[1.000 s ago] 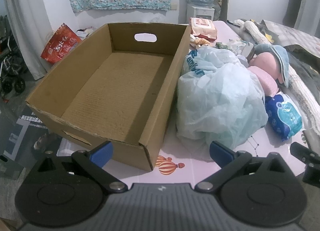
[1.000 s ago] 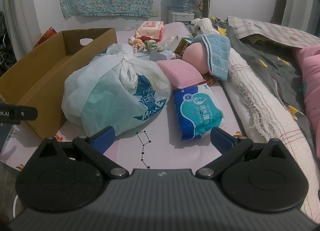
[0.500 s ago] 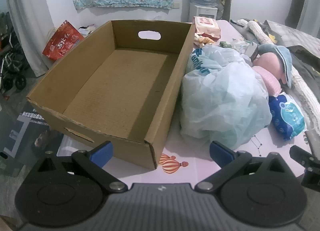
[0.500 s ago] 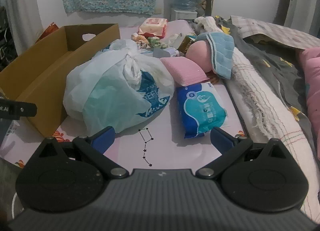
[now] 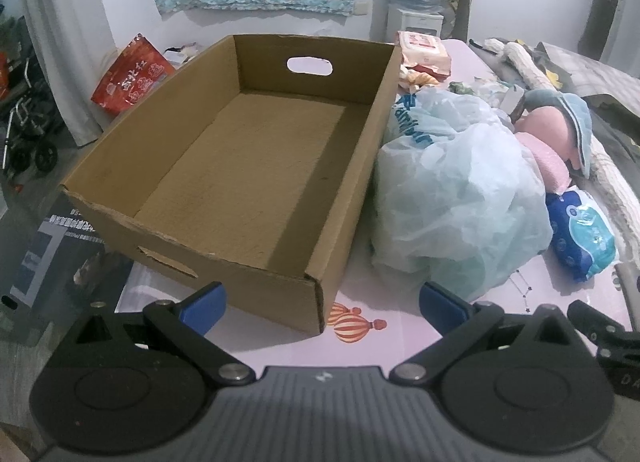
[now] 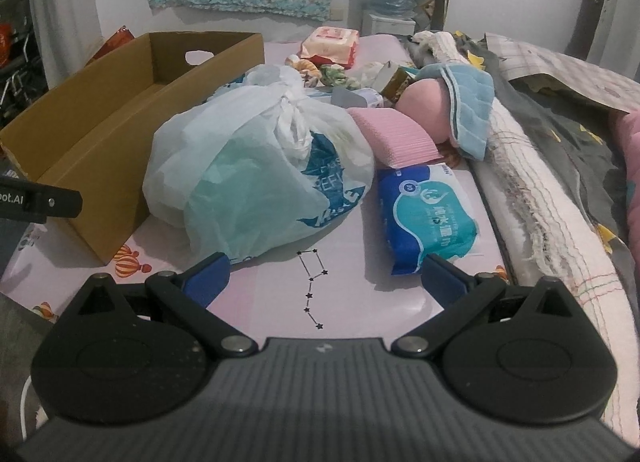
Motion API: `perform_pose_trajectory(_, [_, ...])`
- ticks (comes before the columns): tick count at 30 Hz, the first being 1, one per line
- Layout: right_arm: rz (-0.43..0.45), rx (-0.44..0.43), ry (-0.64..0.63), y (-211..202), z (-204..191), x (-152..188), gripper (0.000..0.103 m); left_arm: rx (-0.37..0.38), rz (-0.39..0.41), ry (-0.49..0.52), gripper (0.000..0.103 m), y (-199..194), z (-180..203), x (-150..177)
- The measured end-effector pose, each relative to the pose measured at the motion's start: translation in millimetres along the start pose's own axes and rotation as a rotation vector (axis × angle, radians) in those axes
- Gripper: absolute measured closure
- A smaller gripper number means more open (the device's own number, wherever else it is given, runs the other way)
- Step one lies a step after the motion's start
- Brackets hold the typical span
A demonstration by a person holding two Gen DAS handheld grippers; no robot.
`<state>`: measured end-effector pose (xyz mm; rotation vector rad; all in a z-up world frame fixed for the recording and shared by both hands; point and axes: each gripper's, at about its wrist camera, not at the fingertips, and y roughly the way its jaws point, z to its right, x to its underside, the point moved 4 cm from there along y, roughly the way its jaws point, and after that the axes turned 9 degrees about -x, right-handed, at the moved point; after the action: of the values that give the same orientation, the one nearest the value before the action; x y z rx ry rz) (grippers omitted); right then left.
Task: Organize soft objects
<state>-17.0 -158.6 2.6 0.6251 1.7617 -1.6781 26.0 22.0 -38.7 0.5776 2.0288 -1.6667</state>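
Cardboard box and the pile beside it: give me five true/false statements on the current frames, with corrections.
1. The cardboard box holds nothing. True.
2. The tied plastic bag sits inside the box. False: it lies on the pink mat, beside the box's right wall.
3. The blue tissue pack lies to the right of the plastic bag. True.
4. The right gripper is shut on the tissue pack. False: its jaws stand wide apart and hold nothing.
5. The left gripper is open, in front of the box's near corner. True.
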Motion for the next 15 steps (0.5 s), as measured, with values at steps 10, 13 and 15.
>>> perform_pose_trajectory(10, [0.002,-0.001,-0.003,1.6,-2.5,-2.2,0.001,-0.001,0.002,-0.009,0.0,-0.5,-2.7,-1.1])
perform_pose_trajectory(13, [0.001,0.001,-0.003,2.0,-2.9,-2.8,0.001,-0.002,0.003,-0.009,0.0,-0.5,-2.8,-1.1])
perform_pose_trajectory(15, [0.001,0.0,-0.003,2.1,-3.2,-3.1,0.001,-0.002,0.002,-0.009,0.0,-0.4,-2.8,-1.1])
